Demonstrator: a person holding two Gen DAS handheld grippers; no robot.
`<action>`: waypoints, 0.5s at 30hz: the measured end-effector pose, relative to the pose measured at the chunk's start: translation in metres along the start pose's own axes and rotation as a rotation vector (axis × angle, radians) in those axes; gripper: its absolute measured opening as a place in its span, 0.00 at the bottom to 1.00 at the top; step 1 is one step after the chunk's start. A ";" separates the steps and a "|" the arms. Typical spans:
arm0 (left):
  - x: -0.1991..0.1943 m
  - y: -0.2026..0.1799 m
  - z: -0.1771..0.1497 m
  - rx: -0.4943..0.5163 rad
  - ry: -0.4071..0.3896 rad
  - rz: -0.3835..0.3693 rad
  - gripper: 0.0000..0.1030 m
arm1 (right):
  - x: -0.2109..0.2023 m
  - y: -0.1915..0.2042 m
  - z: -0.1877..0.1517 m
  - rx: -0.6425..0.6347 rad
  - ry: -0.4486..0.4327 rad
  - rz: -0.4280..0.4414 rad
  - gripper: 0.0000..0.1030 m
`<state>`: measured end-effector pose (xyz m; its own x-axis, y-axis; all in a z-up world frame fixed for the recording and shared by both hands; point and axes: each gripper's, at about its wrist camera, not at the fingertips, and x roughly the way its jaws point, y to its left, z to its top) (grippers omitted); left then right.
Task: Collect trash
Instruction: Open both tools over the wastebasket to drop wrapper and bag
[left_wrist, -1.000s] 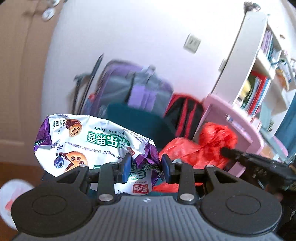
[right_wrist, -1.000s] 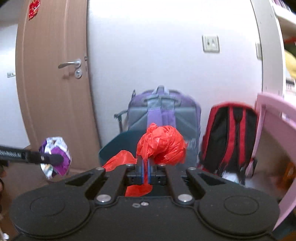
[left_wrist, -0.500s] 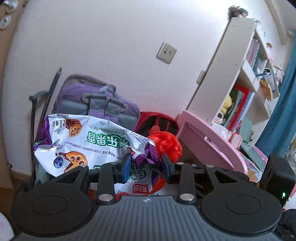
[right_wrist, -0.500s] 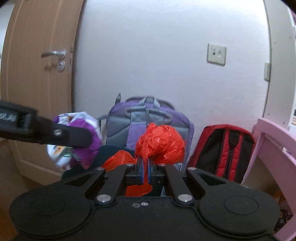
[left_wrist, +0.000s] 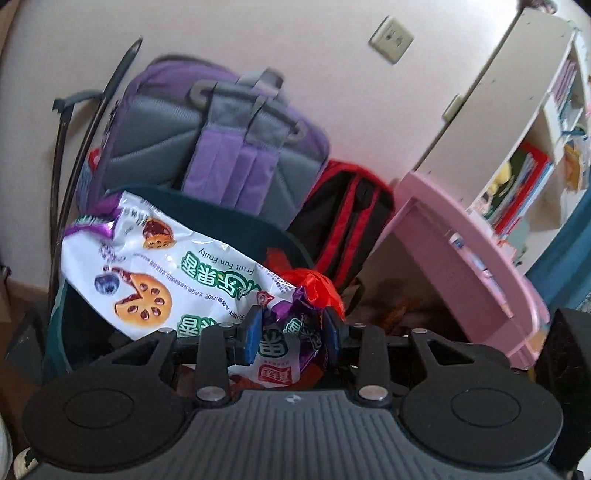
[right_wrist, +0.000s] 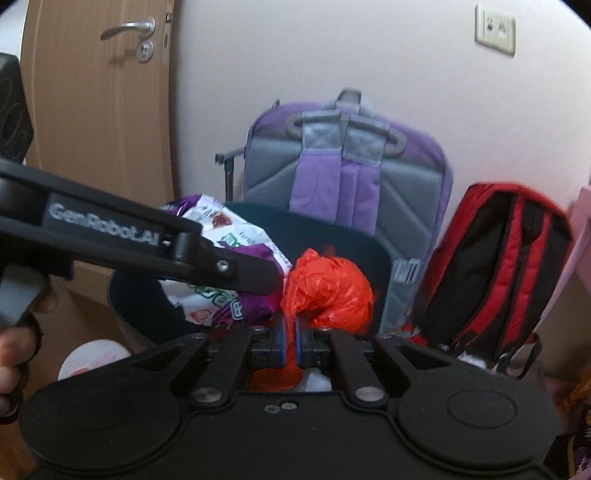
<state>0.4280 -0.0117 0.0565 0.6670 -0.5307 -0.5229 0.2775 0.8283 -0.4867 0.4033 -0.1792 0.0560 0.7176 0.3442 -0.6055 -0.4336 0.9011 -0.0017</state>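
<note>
My left gripper is shut on a crumpled white-and-purple snack wrapper, which hangs over the mouth of a dark teal bin. In the right wrist view the wrapper and the left gripper's black fingers reach in from the left over the bin. My right gripper pinches the neck of a balled red plastic bag; its jaws are opening slightly with the bag still pressed between the pads. The red bag peeks out right of the wrapper.
A purple-and-grey backpack leans on the wall behind the bin, a red-and-black backpack to its right. Pink furniture and a white bookshelf stand at right. A wooden door is at left, a white round thing on the floor.
Both grippers have moved forward and down towards the bin, each carrying its piece of trash. The left gripper with the wrapper now sits close beside the red bag.
</note>
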 end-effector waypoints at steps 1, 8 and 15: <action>0.004 0.003 0.000 -0.001 0.010 0.009 0.33 | 0.002 -0.001 -0.002 0.003 0.005 0.005 0.08; 0.031 0.013 -0.001 -0.005 0.080 0.068 0.33 | 0.004 -0.004 -0.010 0.039 0.027 0.027 0.20; 0.043 0.009 -0.007 0.011 0.131 0.098 0.37 | -0.013 -0.010 -0.007 0.039 0.013 0.037 0.29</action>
<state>0.4546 -0.0282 0.0247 0.5955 -0.4659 -0.6544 0.2241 0.8787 -0.4216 0.3941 -0.1948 0.0581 0.6946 0.3740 -0.6145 -0.4377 0.8976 0.0516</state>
